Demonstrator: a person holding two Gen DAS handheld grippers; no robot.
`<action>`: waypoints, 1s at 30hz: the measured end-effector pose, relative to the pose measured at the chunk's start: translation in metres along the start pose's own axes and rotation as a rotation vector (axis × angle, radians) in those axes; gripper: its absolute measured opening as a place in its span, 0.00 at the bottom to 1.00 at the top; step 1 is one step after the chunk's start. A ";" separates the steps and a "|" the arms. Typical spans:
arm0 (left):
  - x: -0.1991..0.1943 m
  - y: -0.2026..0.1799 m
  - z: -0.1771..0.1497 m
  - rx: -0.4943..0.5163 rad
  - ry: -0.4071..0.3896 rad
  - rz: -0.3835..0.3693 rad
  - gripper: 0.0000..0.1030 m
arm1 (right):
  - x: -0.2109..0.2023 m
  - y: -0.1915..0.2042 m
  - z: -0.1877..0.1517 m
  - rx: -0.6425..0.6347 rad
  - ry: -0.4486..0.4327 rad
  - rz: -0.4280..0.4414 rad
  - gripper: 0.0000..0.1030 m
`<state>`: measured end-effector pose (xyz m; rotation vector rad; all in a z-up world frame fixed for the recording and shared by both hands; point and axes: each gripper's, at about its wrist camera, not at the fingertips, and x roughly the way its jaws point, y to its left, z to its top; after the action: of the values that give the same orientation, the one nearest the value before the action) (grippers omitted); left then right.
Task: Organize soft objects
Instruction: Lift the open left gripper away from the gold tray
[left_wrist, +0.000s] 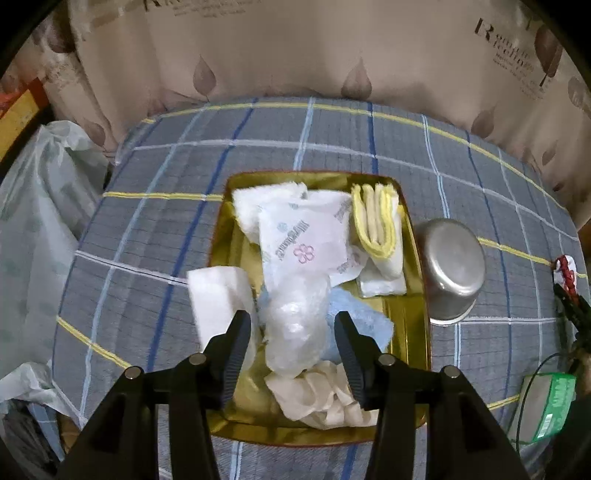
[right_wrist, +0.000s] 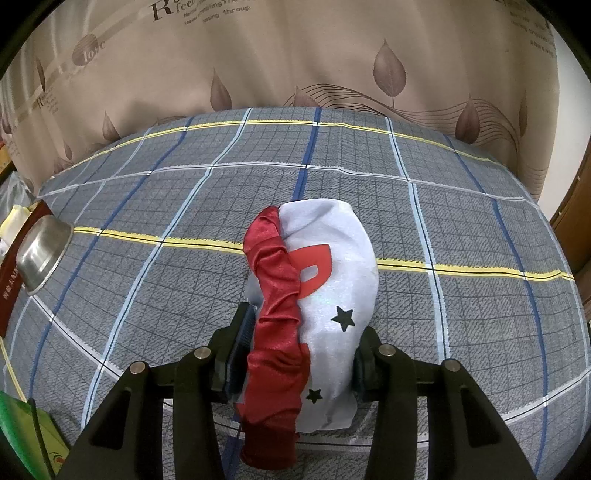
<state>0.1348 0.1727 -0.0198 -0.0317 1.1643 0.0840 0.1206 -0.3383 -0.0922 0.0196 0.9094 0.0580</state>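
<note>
In the left wrist view a gold tray on the plaid bedcover holds soft items. They include a printed white wrapper, a yellow-edged folded cloth, a blue cloth, crumpled white fabric and a white folded sheet over the left rim. My left gripper hangs open over the tray. A clear bubble-wrap bundle lies between its fingers with gaps on both sides. My right gripper is shut on a red and white satin cloth with black stars, held above the bedcover.
An upturned steel bowl sits just right of the tray and shows at the left edge of the right wrist view. A green box lies near the right edge. A pale plastic bag bulges at the left, and a curtain hangs behind the bed.
</note>
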 end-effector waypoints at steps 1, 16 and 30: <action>-0.006 0.001 -0.001 0.003 -0.016 0.002 0.47 | 0.000 0.000 0.000 0.000 0.000 0.000 0.42; -0.043 0.034 -0.043 -0.035 -0.152 0.103 0.47 | 0.004 0.001 0.003 0.019 0.018 -0.019 0.42; -0.037 0.052 -0.057 -0.101 -0.214 0.131 0.47 | -0.002 0.002 0.009 0.066 0.065 -0.050 0.51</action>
<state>0.0633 0.2187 -0.0071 -0.0345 0.9468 0.2564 0.1267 -0.3367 -0.0853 0.0566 0.9760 -0.0176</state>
